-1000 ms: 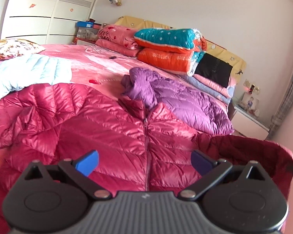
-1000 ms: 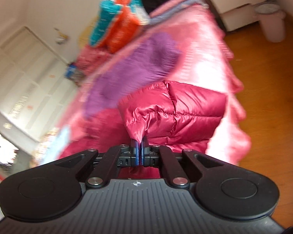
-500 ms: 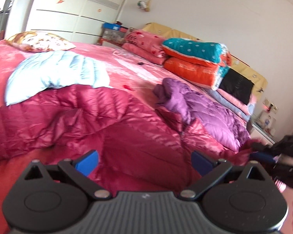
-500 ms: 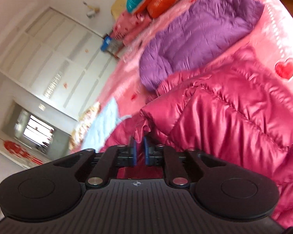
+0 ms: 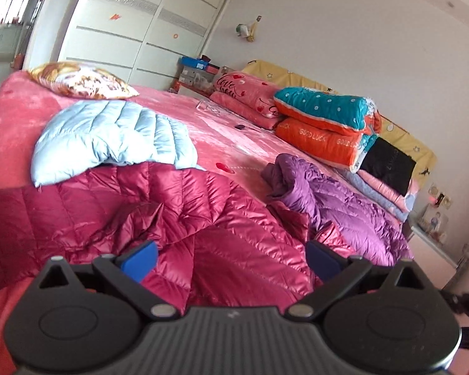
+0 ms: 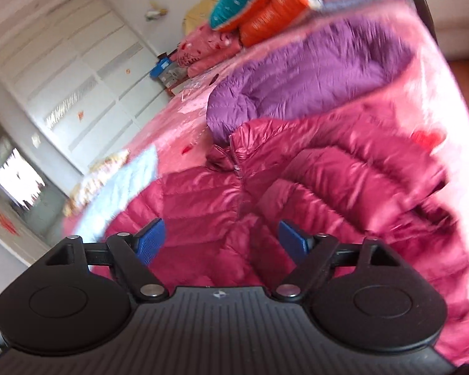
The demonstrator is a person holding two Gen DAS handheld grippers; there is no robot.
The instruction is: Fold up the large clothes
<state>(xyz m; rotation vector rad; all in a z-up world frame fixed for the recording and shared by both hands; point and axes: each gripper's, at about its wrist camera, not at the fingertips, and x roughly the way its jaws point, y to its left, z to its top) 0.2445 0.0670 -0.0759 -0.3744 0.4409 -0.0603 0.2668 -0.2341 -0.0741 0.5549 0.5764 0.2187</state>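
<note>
A shiny crimson down jacket [image 5: 203, 218] lies spread across the near part of the pink bed [image 5: 222, 134], zipper up, with one side folded over onto its body [image 6: 344, 181]. My left gripper [image 5: 231, 261] hangs open just above the jacket's near edge, with nothing between its blue pads. My right gripper [image 6: 223, 240] hovers over the jacket's front; its jaws are opening wide and the fabric lies below them, free of the pads. Part of the right gripper shows at the lower right edge of the left wrist view.
A purple down jacket [image 5: 344, 206] lies crumpled beyond the crimson one, a pale blue jacket [image 5: 109, 137] to the left. Folded quilts [image 5: 325, 122] and pillows are stacked at the headboard. A white wardrobe [image 5: 134, 31] stands behind, a nightstand [image 5: 431, 247] at the right.
My right gripper carried the jacket's side over onto its body, then opened and let the fabric go. My left gripper stayed open and shifted sideways along the bed's edge.
</note>
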